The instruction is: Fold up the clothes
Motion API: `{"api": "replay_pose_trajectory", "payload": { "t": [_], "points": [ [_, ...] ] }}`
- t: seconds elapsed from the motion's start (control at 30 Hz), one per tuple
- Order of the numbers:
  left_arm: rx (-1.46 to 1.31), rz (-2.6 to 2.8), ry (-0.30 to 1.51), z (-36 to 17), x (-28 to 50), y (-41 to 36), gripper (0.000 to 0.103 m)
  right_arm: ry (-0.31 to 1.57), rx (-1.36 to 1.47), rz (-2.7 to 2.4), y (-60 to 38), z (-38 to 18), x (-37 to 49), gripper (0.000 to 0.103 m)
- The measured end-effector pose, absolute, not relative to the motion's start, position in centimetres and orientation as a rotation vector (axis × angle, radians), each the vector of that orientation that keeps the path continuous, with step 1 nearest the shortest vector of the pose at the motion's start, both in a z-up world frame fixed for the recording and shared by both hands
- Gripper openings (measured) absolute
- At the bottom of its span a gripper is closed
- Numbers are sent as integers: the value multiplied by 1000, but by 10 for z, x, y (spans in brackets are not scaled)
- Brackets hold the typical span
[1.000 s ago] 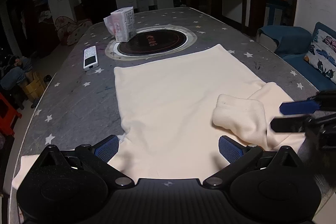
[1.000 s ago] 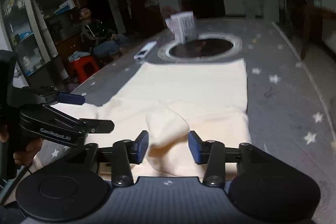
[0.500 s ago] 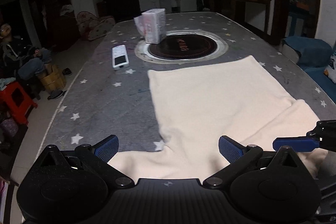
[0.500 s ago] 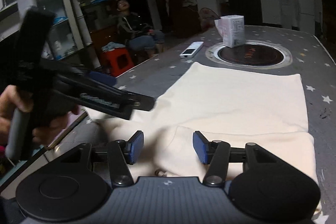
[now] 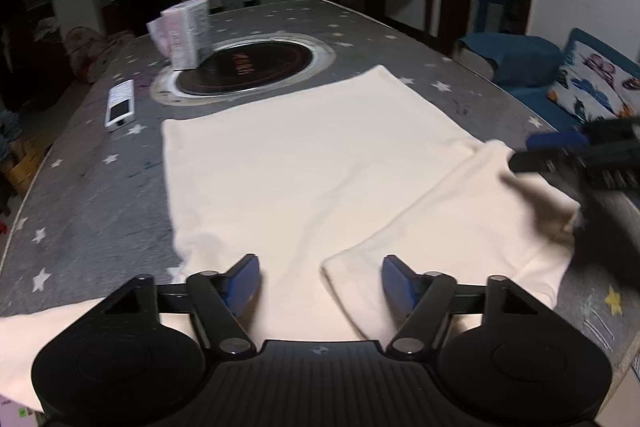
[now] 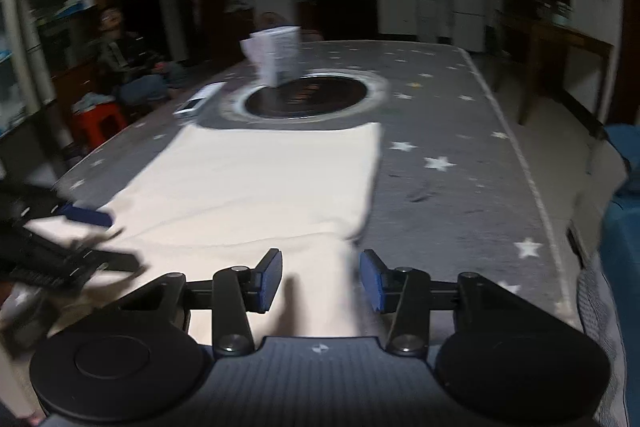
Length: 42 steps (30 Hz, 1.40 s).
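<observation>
A cream garment (image 5: 304, 163) is lying spread on the starry worktop (image 5: 92, 211), just ahead of both tools. The left hand-held gripper (image 5: 320, 279) has just been closing; its jaws are straddling a sleeve end (image 5: 360, 291) without pinching it. The right hand-held gripper (image 6: 318, 279), also narrowing, is hovering unclenched over the garment's near corner. The sleeve bunched a second ago is now lying flat, so folding can likely start.
</observation>
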<state>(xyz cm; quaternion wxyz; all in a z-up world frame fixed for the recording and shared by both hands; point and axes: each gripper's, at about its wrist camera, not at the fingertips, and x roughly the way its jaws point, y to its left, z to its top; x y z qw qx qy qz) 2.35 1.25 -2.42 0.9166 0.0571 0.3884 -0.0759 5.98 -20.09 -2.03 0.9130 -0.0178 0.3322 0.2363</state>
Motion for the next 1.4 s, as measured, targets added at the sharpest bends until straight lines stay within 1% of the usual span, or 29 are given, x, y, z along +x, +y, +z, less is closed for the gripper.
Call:
{"api": "replay_pose_trajectory", "payload": {
  "t": [0.03,0.1,0.13,0.2,0.27,0.37,0.43,0.47,0.5,0.57,0.63,0.73,0.77,0.8,0.83,0.87,0.9,1.0,1.07,1.13,1.3,1.4],
  "points": [
    [122,-164,802,-26,24,11,58,691,-18,472,-205,-22,65,44],
    [122,-183,805,-28,25,9,46,700,17,447,-213,-24,71,44],
    [122,-191,803,-29,25,8,44,704,33,436,-217,-25,72,44],
    [122,-203,797,-29,24,7,29,708,56,433,-223,-27,71,44],
    [125,-198,791,-28,25,8,20,709,62,430,-229,-28,65,44],
    [106,-203,793,-27,27,11,20,708,44,425,-235,-29,53,44],
    [89,-201,796,-25,26,14,22,707,27,424,-238,-28,45,44],
    [79,-199,795,-25,25,16,26,706,21,425,-239,-27,40,44],
    [72,-195,793,-24,23,18,39,704,16,427,-240,-25,36,45],
    [68,-175,790,-22,20,20,52,697,9,433,-240,-23,30,47],
    [73,-169,792,-23,19,20,53,692,0,437,-239,-22,25,50],
    [85,-189,797,-27,19,16,50,694,-16,440,-236,-25,21,51],
    [88,-197,797,-29,19,14,43,696,-21,441,-235,-27,20,51],
    [88,-206,796,-29,20,12,32,697,-23,444,-233,-28,19,51],
    [87,-207,795,-29,20,11,28,696,-29,447,-232,-28,18,52],
    [93,-199,792,-28,20,9,20,694,-35,449,-231,-29,17,52],
    [104,-188,786,-26,20,8,14,691,-44,449,-230,-29,15,53],
    [92,-190,765,-14,20,8,9,682,-68,454,-226,-29,12,59],
    [97,-201,735,-3,20,6,8,670,-89,461,-222,-30,7,63],
    [101,-213,707,9,21,4,8,661,-103,476,-217,-31,5,73],
    [106,-261,645,40,27,-3,7,635,-156,500,-205,-34,0,75],
    [105,-289,617,56,31,-7,7,622,-179,505,-198,-36,0,80]
  ]
}}
